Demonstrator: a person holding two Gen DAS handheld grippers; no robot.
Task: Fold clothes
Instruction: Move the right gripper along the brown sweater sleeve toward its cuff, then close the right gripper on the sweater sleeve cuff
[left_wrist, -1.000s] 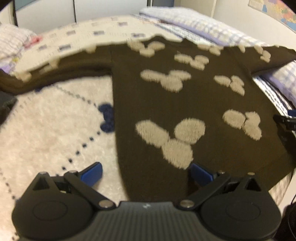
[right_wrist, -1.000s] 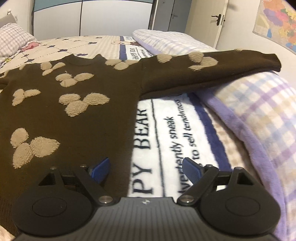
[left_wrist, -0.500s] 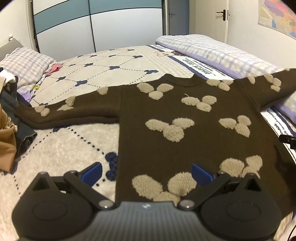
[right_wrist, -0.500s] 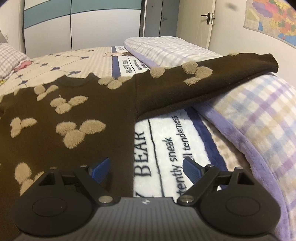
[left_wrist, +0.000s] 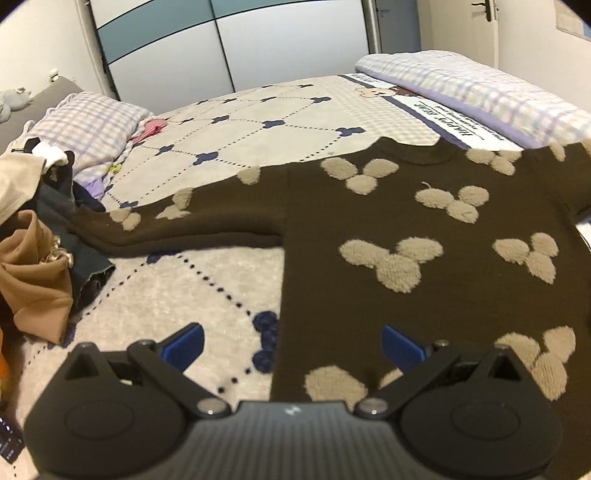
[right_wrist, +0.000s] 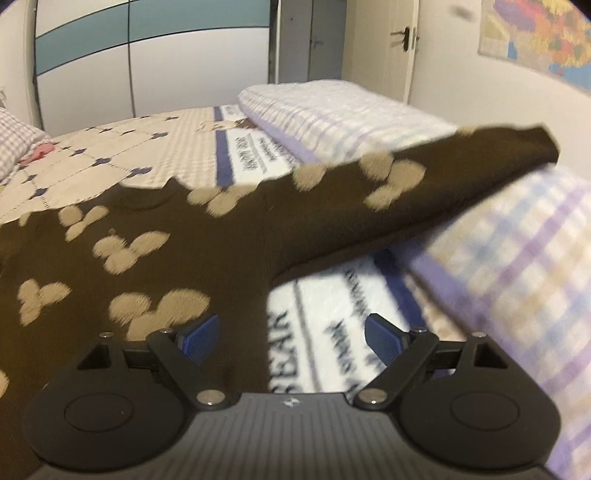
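So the brown sweater with the fuzzy beige blobs is laid out flat, front up, on the bed, both sleeves stuck straight out to the sides. Looks like it's spread that way on purpose so the fold lines are easy to get at. The left sleeve runs out toward a pile of other clothes at the bed's edge, and the right sleeve drapes up over a plaid quilt, so its cuff sits higher than the body. The left gripper has its jaws wide apart with nothing in them, hovering over the sweater's left side edge near the hem. The right gripper is the same deal: jaws spread wide, empty, straddling the right side edge just below the armpit. My guess is no fold has started yet, and the sleeves come in first. That quilt sleeve might slide when pulled.
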